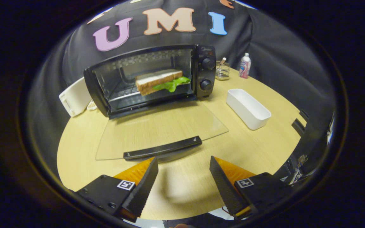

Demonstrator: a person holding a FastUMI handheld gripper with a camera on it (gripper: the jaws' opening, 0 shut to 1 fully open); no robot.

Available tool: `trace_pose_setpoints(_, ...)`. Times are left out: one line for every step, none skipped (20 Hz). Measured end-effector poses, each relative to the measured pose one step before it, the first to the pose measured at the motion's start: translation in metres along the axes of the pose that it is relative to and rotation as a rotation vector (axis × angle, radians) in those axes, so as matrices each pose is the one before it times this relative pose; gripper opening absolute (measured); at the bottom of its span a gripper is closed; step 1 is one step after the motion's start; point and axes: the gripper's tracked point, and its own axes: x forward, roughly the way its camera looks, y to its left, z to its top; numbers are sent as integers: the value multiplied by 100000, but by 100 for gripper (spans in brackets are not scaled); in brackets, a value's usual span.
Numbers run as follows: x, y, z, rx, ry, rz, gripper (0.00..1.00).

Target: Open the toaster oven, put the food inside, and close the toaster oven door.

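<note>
A black toaster oven (pixel 205 71) stands at the back of the round wooden table (pixel 265 148). Its glass door (pixel 160 126) lies folded down flat, and the black door handle (pixel 162 148) sits just ahead of my fingers. Inside, on the wire rack, rests a sandwich (pixel 158 81) of white bread with green lettuce sticking out on its right side. My gripper (pixel 184 164) hovers above the table in front of the door handle. It is open, with nothing between its fingers.
A white rectangular tray (pixel 248 108) lies to the right of the oven door. Behind it stand a small glass holder (pixel 222 71) and a white bottle (pixel 245 66). A white flat box (pixel 74 97) leans to the left of the oven.
</note>
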Motion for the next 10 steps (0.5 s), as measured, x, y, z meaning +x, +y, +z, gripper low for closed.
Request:
trace_pose_setpoints(377,252,-202,-891,337,323,100)
trace_pose_setpoints(460,110,-484,-1299,1363,-1,100)
trace_pose_setpoints(368,87,-492,-1808,1608,254,100)
trace_pose_setpoints(316,240,-424,-939,992,560,100)
trace_pose_setpoints(244,342,-23,44,-2,1143,100)
trace_pose_setpoints(29,268,123,473,-638,647,100)
trace_pose_setpoints(-31,77,2,-877,-258,47,99)
trace_pose_setpoints(-48,-35,169,-1365,-379,-170,99)
trace_pose_setpoints(-116,62,242,-991,-939,-80,99)
trace_pose_setpoints(-292,42,408,-1348,-1118,5,99)
